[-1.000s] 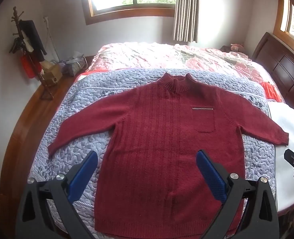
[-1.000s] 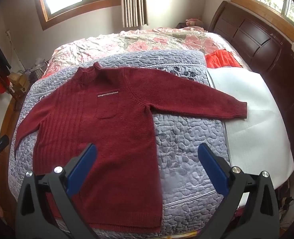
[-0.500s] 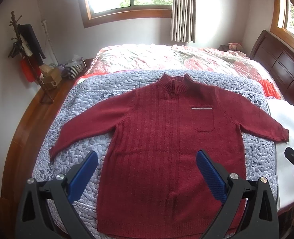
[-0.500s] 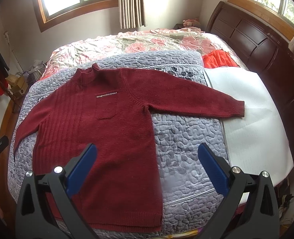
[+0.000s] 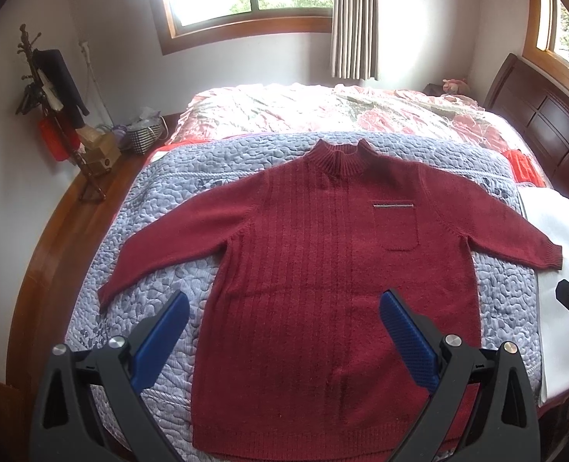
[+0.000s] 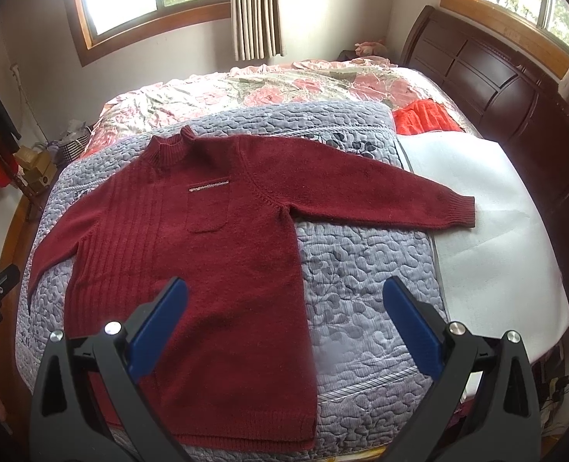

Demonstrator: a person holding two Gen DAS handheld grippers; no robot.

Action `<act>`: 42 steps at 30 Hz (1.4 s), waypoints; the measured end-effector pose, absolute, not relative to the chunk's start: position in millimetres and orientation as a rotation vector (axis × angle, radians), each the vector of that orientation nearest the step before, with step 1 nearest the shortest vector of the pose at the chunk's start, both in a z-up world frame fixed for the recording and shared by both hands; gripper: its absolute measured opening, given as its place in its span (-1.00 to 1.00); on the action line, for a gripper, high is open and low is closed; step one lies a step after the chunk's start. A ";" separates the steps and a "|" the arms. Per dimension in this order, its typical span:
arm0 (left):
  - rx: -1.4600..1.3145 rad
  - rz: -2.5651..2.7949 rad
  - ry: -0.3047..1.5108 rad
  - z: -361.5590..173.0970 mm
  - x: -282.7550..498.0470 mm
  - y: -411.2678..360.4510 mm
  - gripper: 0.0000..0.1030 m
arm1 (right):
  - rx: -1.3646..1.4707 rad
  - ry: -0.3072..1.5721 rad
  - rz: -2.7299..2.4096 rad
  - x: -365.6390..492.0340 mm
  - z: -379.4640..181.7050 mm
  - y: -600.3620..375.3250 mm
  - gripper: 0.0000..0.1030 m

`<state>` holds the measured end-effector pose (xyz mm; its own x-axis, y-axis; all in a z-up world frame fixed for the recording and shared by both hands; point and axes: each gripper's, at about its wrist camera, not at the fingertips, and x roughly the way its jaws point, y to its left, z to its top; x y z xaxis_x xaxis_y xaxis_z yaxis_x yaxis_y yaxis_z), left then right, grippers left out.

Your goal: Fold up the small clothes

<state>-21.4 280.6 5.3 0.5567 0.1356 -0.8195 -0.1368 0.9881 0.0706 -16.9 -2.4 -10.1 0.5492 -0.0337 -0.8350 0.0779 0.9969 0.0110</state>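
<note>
Currently the red sweater (image 5: 323,269) is being viewed spread flat on the quilted bed (image 6: 361,261) — soft, limp knit, likely best pinched at cuffs or hem. Both tools — left tool (image 5: 284,323), right tool (image 6: 284,308) — are being held wide apart, gripping nothing.

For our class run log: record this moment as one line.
left tool: open, empty | right tool: open, empty | red sweater: flat, unfolded, sleeves spread on grey quilt
</note>
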 end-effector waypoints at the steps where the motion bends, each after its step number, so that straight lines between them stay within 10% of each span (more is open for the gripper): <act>1: -0.001 0.160 0.968 4.9 -21.3 280.9 0.93 | 0.055 0.990 -0.064 -16.6 -10.4 -2.8 0.95; 42: 0.001 0.164 0.973 -1.6 -21.6 283.9 0.93 | 0.023 1.009 -0.067 -14.9 -14.5 1.0 0.95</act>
<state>-21.6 283.9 -1.6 0.5517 0.1397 -0.8223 -0.1384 0.9875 0.0749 -14.9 1.1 -14.5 0.5311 -0.0455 -0.8461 0.0670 0.9977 -0.0116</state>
